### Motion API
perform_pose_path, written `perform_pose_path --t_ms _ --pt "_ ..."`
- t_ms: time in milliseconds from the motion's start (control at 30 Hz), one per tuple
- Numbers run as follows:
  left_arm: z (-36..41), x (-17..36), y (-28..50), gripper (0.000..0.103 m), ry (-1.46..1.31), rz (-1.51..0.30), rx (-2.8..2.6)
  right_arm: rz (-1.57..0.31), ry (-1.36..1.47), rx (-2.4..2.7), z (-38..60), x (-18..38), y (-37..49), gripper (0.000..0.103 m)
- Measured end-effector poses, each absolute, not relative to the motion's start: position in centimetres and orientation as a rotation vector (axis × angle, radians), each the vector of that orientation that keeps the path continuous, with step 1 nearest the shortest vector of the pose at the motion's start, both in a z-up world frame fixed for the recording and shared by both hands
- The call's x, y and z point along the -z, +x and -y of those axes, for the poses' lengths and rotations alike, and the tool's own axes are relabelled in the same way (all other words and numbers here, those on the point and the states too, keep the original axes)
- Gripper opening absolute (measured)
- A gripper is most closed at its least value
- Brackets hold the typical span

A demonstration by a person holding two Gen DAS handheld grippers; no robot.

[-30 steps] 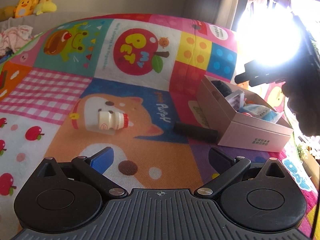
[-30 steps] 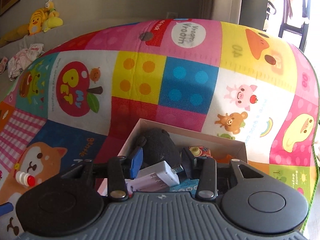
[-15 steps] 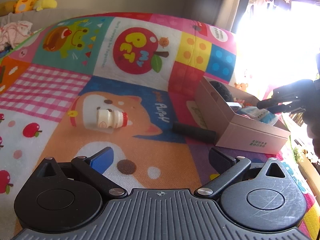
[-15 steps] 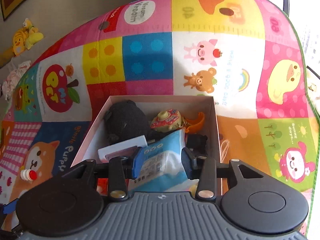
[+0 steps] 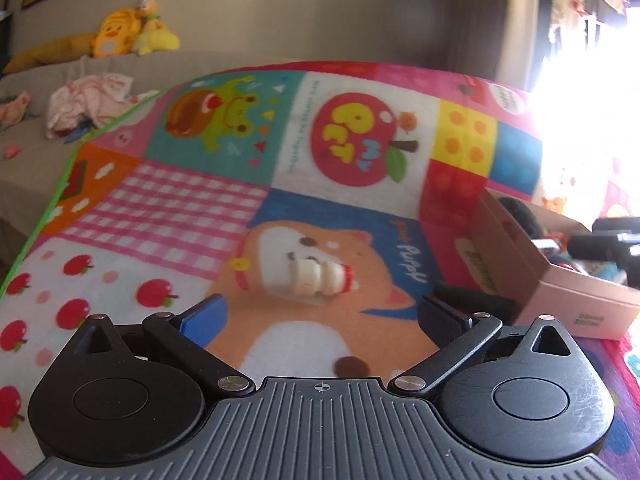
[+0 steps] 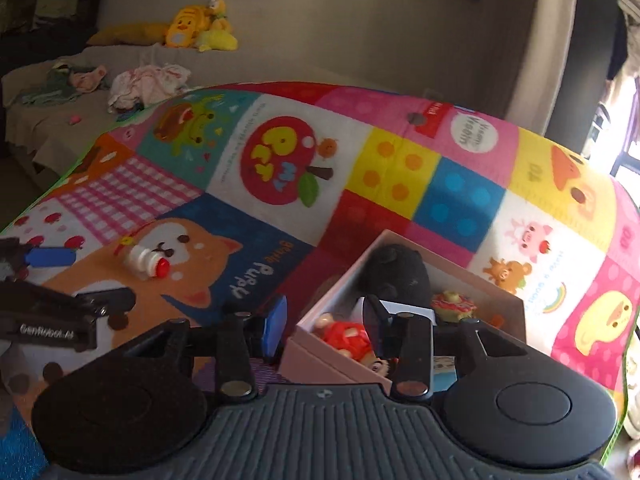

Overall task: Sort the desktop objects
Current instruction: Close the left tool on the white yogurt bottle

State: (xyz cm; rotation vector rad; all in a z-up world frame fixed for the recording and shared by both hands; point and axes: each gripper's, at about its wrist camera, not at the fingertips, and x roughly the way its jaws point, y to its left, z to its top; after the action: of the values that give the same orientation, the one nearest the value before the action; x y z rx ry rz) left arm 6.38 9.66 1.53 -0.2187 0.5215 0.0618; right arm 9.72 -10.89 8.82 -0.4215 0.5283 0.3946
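A small white bottle with a red cap (image 5: 316,280) lies on its side on the colourful play mat (image 5: 168,200). My left gripper (image 5: 324,316) stands wide open just short of it, with nothing between the fingers. A black cylinder (image 5: 472,298) lies against the pink box (image 5: 560,292). The right wrist view shows the bottle (image 6: 146,262), the left gripper (image 6: 80,278) and the box (image 6: 316,356), which holds a black round thing (image 6: 394,272), a white adapter, a red toy figure (image 6: 344,334) and other small toys. My right gripper (image 6: 324,322) hangs over the box's near left corner, partly open and holding nothing.
A grey sofa (image 6: 60,92) with plush toys (image 6: 192,28) and crumpled clothes stands beyond the mat's far left edge. A wall with framed pictures rises behind. Glare from a window washes out the right side of the left wrist view.
My right gripper has swung left from above the middle of the box to its near left corner and rolled. The left gripper has tipped up, and the bottle now sits closer to its fingers.
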Motion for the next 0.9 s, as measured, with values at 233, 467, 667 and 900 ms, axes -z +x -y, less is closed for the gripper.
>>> perform_pose_path --t_ms 233,467,667,900 --pt "-12.2 -1.1 6.4 0.103 -0.340 -0.528 -0.141 -0.681 -0.422 -0.423 4.8 -5.9 15.9 0.041" --pt "-13.3 -0.7 6.5 0.103 -0.413 -0.548 -0.133 -0.798 -0.377 -0.408 4.8 -4.0 17.7 0.031" --pt "-12.7 -0.7 6.5 0.103 -0.385 -0.552 -0.117 -0.823 -0.399 -0.483 7.8 -4.4 11.9 0.027" --pt "-11.2 -0.8 6.8 0.103 -0.298 -0.563 -0.096 -0.602 -0.642 -0.273 11.9 -2.1 5.6 0.028"
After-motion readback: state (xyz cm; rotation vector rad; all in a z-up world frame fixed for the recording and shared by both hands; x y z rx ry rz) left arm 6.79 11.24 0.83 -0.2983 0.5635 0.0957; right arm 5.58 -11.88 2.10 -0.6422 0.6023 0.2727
